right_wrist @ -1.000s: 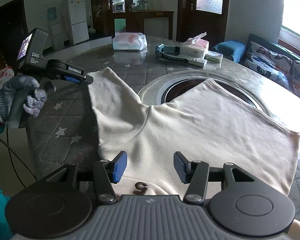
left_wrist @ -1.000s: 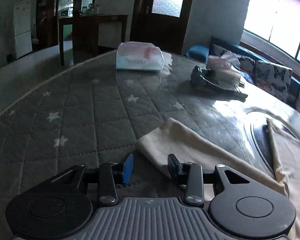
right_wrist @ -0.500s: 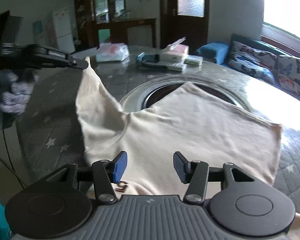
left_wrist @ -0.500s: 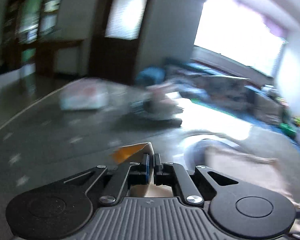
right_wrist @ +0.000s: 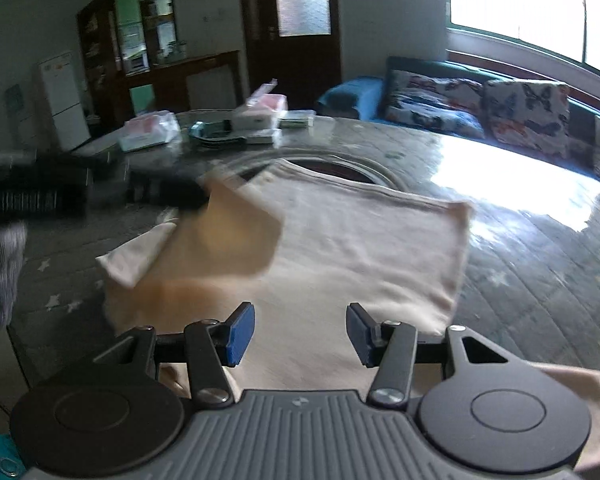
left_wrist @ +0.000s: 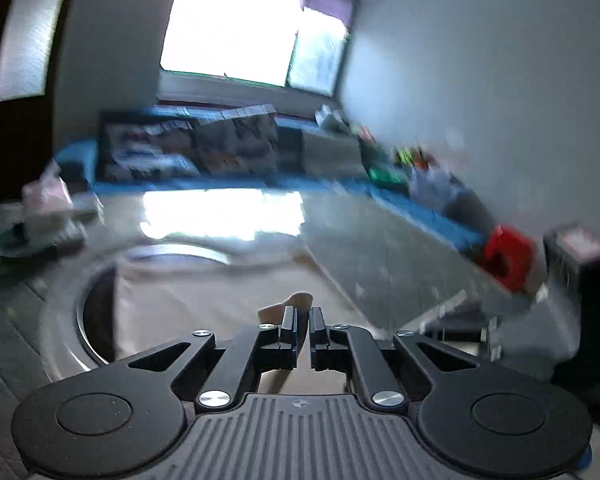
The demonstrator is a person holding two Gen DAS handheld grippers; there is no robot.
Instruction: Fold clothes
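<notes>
Cream fabric fills both views, a cream shirt (right_wrist: 360,248) spread flat on the round grey quilted counter (right_wrist: 540,248).

From my left wrist camera, which is blurred, my left tool (left_wrist: 303,320) is clenched, its two fingers nearly together on a small tuft of the sleeve (left_wrist: 290,304) that pokes up just past the fingertips. Beyond it the body of the shirt (left_wrist: 204,304) lies over a round metal ring (left_wrist: 68,312) set into the counter. Farther back there is a bright window (left_wrist: 236,36) and a blue sofa, and a red object (left_wrist: 504,256) sits at the right.

From my right wrist camera, my right tool (right_wrist: 300,332) is released, its blue-padded fingers (right_wrist: 240,334) set wide apart, above the near edge of the shirt and gripping nothing. The left tool (right_wrist: 198,198) enters from the left, blurred, pinching the sleeve (right_wrist: 228,236) so that it hangs raised over the shirt's left half. At the far side of the counter sit a white packet (right_wrist: 148,134), a tissue box (right_wrist: 262,114) and a dark dish (right_wrist: 214,134). Butterfly cushions (right_wrist: 480,108) line the sofa under the window.
</notes>
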